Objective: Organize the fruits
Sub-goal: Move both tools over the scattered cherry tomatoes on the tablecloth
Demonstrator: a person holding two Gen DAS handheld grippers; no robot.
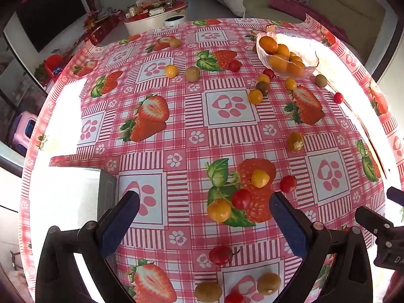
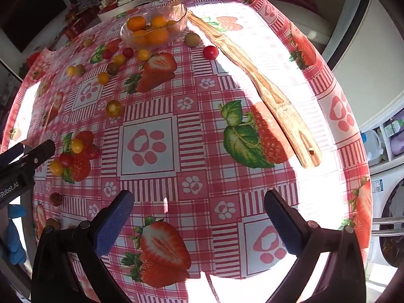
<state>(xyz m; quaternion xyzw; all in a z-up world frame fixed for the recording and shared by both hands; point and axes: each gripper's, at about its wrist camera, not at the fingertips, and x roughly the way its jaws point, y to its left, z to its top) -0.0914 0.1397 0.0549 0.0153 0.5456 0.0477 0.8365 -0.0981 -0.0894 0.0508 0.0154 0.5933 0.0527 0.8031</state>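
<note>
Several small red, yellow and green-brown fruits lie scattered on the strawberry-print tablecloth [image 1: 227, 111]. A glass bowl [image 1: 262, 53] of orange fruits stands at the far right; it also shows in the right wrist view [image 2: 126, 34]. My left gripper [image 1: 204, 202] is open and empty, just above a yellow tomato [image 1: 219, 210] and a red tomato [image 1: 241, 198]. A second yellow tomato [image 1: 260, 178] lies just beyond. My right gripper [image 2: 199, 202] is open and empty over bare cloth [image 2: 192, 151]. The left gripper's fingers [image 2: 38, 152] show at the left edge there.
A long wooden utensil [image 2: 265, 91] lies diagonally on the right of the table, from the bowl towards me. A grey box [image 1: 107, 192] sits by the left finger. More fruits [image 1: 220, 255] lie under the left gripper. Strong sun glare covers the table edges.
</note>
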